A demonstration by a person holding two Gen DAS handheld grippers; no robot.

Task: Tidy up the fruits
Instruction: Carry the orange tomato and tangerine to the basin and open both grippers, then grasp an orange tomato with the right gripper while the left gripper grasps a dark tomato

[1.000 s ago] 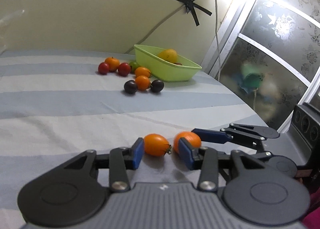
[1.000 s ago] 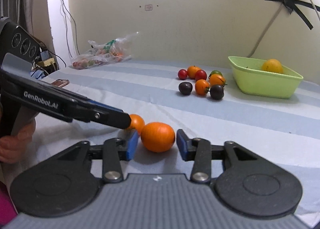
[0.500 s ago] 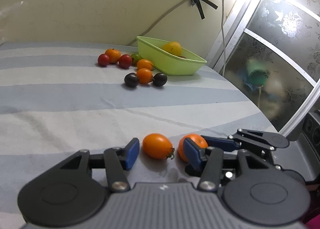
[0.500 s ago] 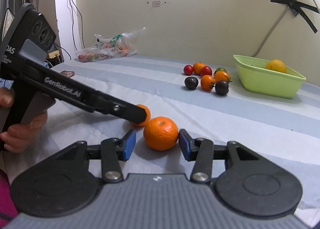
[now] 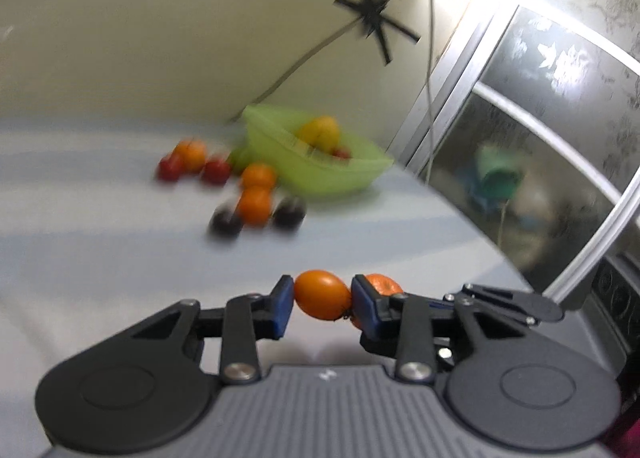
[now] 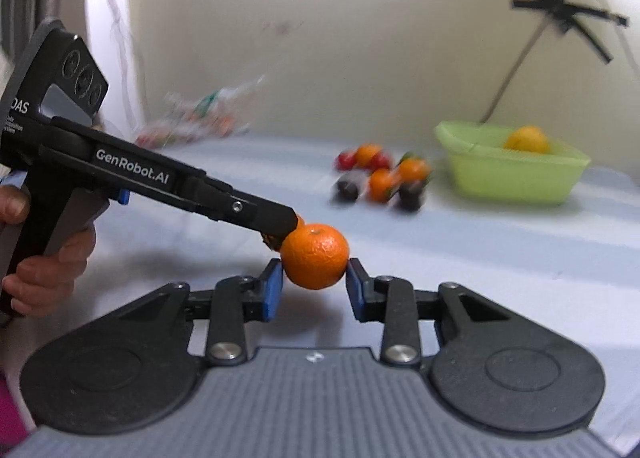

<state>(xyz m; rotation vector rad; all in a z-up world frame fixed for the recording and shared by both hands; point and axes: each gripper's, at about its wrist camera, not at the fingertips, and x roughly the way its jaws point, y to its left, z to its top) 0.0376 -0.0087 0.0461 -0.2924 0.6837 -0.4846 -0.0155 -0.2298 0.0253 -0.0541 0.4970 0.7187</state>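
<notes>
Jaws, left wrist view: closing, blue pads pressed on either end of an oval orange tomato (image 5: pixel 322 295), clamped by the left gripper (image 5: pixel 320 304) and clear of the cloth. Just right of it, partly behind the right pad, the mandarin (image 5: pixel 380 285), with the right gripper (image 5: pixel 460 304) reaching in from the right edge. Striped cloth (image 5: pixel 100 242) covers the surface. Farther back, blurred: green basket (image 5: pixel 320 174) by the wall, holding a yellow fruit (image 5: pixel 320 132) and something red beside it; a loose cluster (image 5: pixel 244 186) of red, orange and dark small fruits just left of the basket. Black tape cross (image 5: pixel 374 20) on the wall; patterned glass door (image 5: pixel 560 138) at right. Jaws, right wrist view: closing, both blue pads touching the sides of the mandarin (image 6: pixel 315 256), which sits between them, gripped by the right gripper (image 6: pixel 314 282). The left gripper (image 6: pixel 280 224) comes in from the left, its tip against the mandarin's upper left side, a sliver of the tomato (image 6: pixel 300 221) showing at the tip; a hand (image 6: pixel 44 262) grips its handle. Behind: cluster (image 6: pixel 384 178) on the cloth (image 6: pixel 520 250), basket (image 6: pixel 512 174) to its right with the yellow fruit (image 6: pixel 526 140) inside; a plastic bag (image 6: pixel 196 122), blurred, by the wall at left; tape cross (image 6: pixel 568 14) upper right.
</notes>
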